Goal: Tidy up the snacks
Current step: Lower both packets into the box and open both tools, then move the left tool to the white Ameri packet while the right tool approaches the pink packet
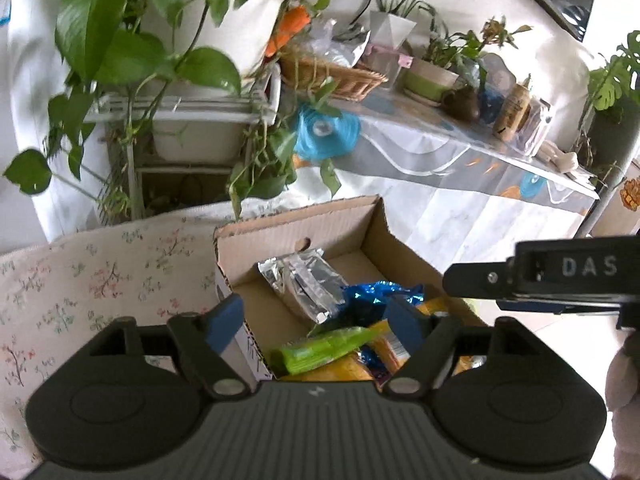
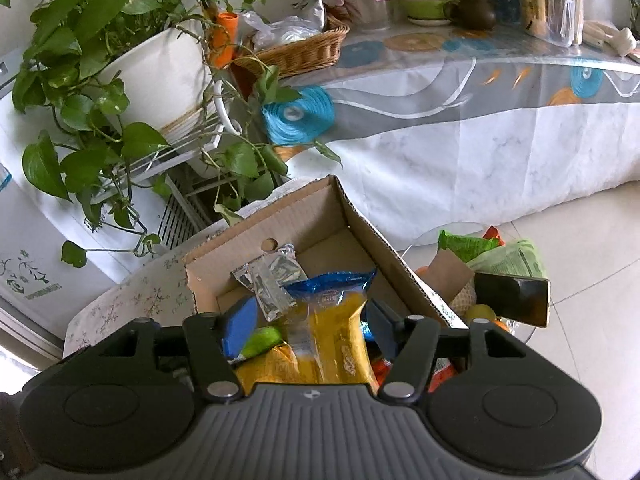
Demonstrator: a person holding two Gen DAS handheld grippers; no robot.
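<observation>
While the cardboard box (image 2: 280, 236) is being viewed, a yellow snack bag (image 2: 340, 336) is being framed between the wide right gripper (image 2: 312, 324) jaws; the left gripper (image 1: 316, 320), wide, is being held empty; "DAS" is being shown.

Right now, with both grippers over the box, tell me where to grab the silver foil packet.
Take the silver foil packet by its raised, crimped upper end, coming straight down from above. It leans against the cardboard box wall, its lower end tucked under the blue-and-yellow bag.

Matt corrugated cardboard box (image 1: 320, 224), crinkled shiny foil packet (image 1: 304, 284), glossy yellow plastic bag (image 2: 340, 340)
</observation>
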